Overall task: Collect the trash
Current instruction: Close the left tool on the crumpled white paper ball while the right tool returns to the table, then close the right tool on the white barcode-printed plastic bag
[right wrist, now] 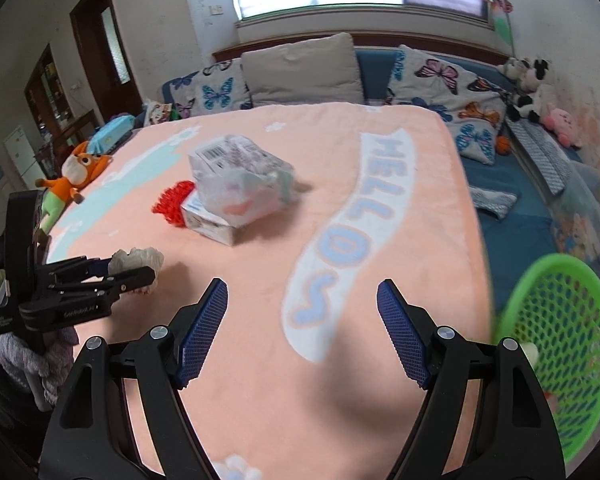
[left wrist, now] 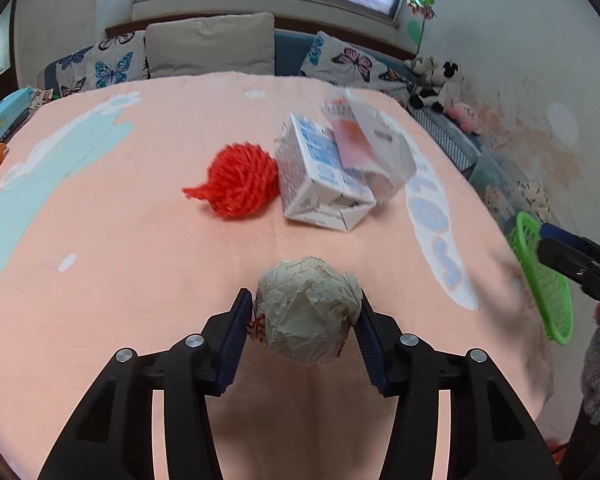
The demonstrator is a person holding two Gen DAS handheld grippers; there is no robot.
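Observation:
My left gripper [left wrist: 306, 310] is shut on a crumpled paper ball [left wrist: 306, 326], held just above the pink bedspread [left wrist: 100, 260]; it also shows in the right wrist view [right wrist: 136, 262]. Farther on lie a red foam net [left wrist: 236, 180], a white carton [left wrist: 320, 176] and a clear plastic bag [left wrist: 372, 140] resting on the carton. My right gripper [right wrist: 302, 292] is open and empty over the bedspread. A green mesh basket [right wrist: 568, 344] sits at the bed's right edge, right of the right gripper.
Pillows [right wrist: 300, 72] line the far end of the bed. Plush toys [right wrist: 528, 80] sit at the far right, an orange fox toy [right wrist: 74, 176] at the left edge. The basket also shows in the left wrist view [left wrist: 540, 276].

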